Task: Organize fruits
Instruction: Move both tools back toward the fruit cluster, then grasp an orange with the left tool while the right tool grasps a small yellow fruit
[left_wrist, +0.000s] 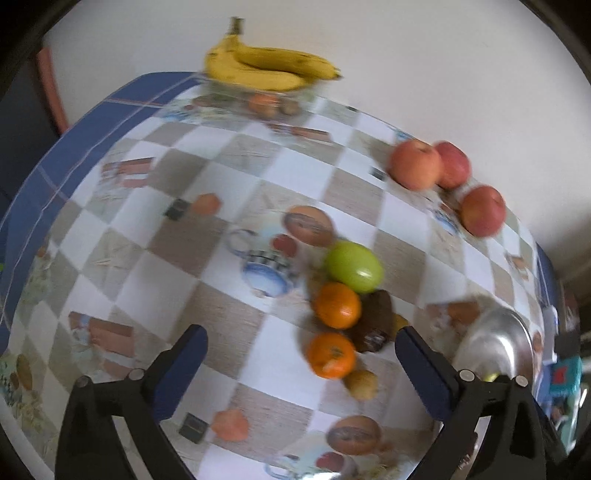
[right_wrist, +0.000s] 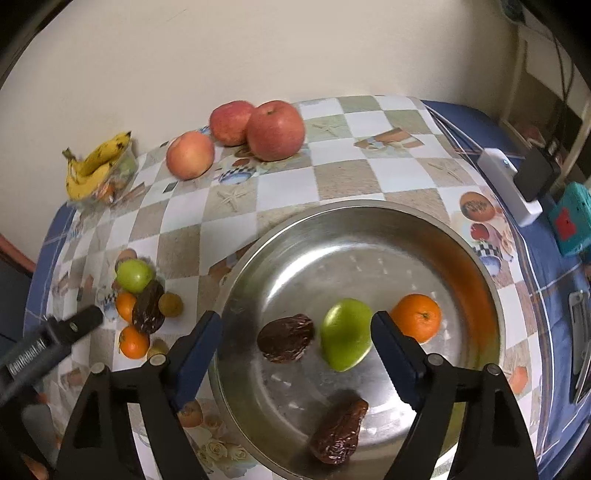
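Left tool (left_wrist: 301, 345): jaws spread and empty, held above the tabletop (left_wrist: 207, 236), with the loose cluster of fruit between and just beyond the fingertips. In the left wrist view the cluster lies toward 4 o'clock from centre: a green fruit (left_wrist: 353, 266), two oranges (left_wrist: 337, 305) (left_wrist: 331, 355), a dark wrinkled date (left_wrist: 373, 325) touching them, and a small yellowish fruit (left_wrist: 361, 384) at the near edge.

Right tool (right_wrist: 297, 325): jaws spread, nothing pinched, poised over the steel bowl (right_wrist: 484, 266). Already in the bowl are a green fruit (right_wrist: 345, 334), an orange (right_wrist: 416, 316) and two dates (right_wrist: 286, 338) (right_wrist: 340, 432). The green fruit lies beside the inner face of the right finger; contact cannot be told.

Three apples (right_wrist: 275, 129) (right_wrist: 231, 122) (right_wrist: 190, 155) are seen at 11 to 12 o'clock near the wall, and bananas (right_wrist: 94, 166) on a clear container at 10 o'clock.

Handling, as judged: the oranges are probably light, firm and round, and prone to roll, so they are best taken across the widest girth. The green fruit looks glossy and may slip; a centred grip is advised. The dates appear soft and possibly sticky, so gentle pressure across the short axis is suggested. The apples are likely the heaviest and call for a wide, mid-body hold.
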